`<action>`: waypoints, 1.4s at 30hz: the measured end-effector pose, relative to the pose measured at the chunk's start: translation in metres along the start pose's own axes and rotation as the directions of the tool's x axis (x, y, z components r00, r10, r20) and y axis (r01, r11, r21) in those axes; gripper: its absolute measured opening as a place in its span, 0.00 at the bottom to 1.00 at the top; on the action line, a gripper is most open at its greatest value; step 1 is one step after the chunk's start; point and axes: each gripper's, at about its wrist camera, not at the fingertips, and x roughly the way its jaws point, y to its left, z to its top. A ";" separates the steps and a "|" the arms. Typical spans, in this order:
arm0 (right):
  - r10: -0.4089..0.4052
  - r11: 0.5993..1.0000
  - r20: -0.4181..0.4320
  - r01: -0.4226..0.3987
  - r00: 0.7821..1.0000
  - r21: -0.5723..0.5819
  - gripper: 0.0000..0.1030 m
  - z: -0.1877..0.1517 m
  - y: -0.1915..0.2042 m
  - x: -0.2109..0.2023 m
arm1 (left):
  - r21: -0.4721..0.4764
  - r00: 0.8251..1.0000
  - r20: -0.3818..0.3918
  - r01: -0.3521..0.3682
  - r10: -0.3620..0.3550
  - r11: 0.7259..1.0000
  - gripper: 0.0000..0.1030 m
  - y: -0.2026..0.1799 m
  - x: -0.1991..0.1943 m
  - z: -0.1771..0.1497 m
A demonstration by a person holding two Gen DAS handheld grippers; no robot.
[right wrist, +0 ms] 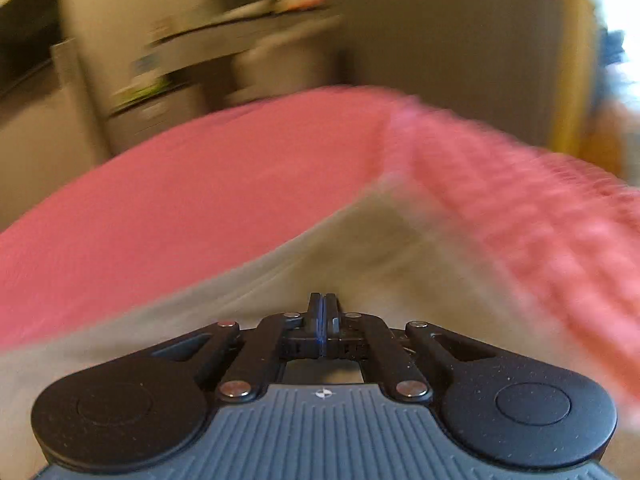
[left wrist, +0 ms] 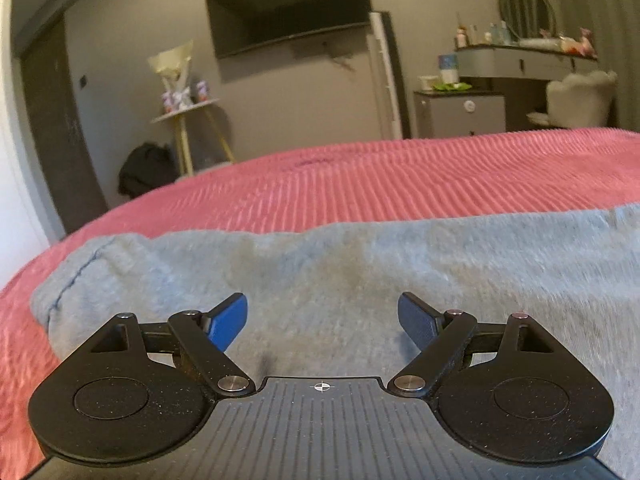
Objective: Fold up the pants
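The left gripper (left wrist: 322,320) has its two blue pads spread wide, with nothing between them, low over the grey fleece pants (left wrist: 360,272). The pants lie flat on the pink ribbed bedspread (left wrist: 400,176), reaching from the near left to the right edge. The right gripper (right wrist: 324,312) has its fingers pressed together; whether cloth is caught there I cannot tell, because this view is blurred. Pale fabric lies under it. Far behind the bed, a dark television (left wrist: 288,8) hangs on the wall.

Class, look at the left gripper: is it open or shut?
Open: the left gripper has its blue pads wide apart above the grey pants, gripping nothing.
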 end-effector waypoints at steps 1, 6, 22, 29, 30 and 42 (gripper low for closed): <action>-0.093 0.996 0.046 0.093 0.995 0.003 0.06 0.007 -0.005 -0.009 | 0.010 1.000 0.003 0.005 -0.005 1.000 0.85 -0.003 0.001 -0.001; -0.014 1.000 0.068 0.015 0.998 -0.013 0.77 0.010 -0.028 -0.029 | 0.022 0.999 -0.016 0.032 -0.032 0.999 0.85 -0.011 0.002 -0.006; -0.234 0.956 0.085 0.245 0.968 -0.158 0.08 0.041 -0.004 0.030 | 0.108 1.000 -0.007 0.003 -0.002 0.994 0.86 -0.029 0.012 -0.017; -0.039 0.973 0.170 -0.001 0.985 0.231 0.67 0.013 -0.082 -0.080 | 0.030 0.999 -0.050 0.017 -0.016 0.999 0.87 -0.019 0.018 -0.013; -0.019 0.960 0.154 -0.025 0.988 0.279 0.67 -0.002 -0.097 -0.099 | 0.024 0.998 -0.053 0.019 -0.018 1.000 0.87 -0.018 0.017 -0.013; 0.175 0.772 0.020 -0.150 0.984 0.617 0.43 -0.096 -0.182 -0.103 | -0.018 0.997 -0.078 -0.008 0.007 1.000 0.87 0.000 -0.009 -0.011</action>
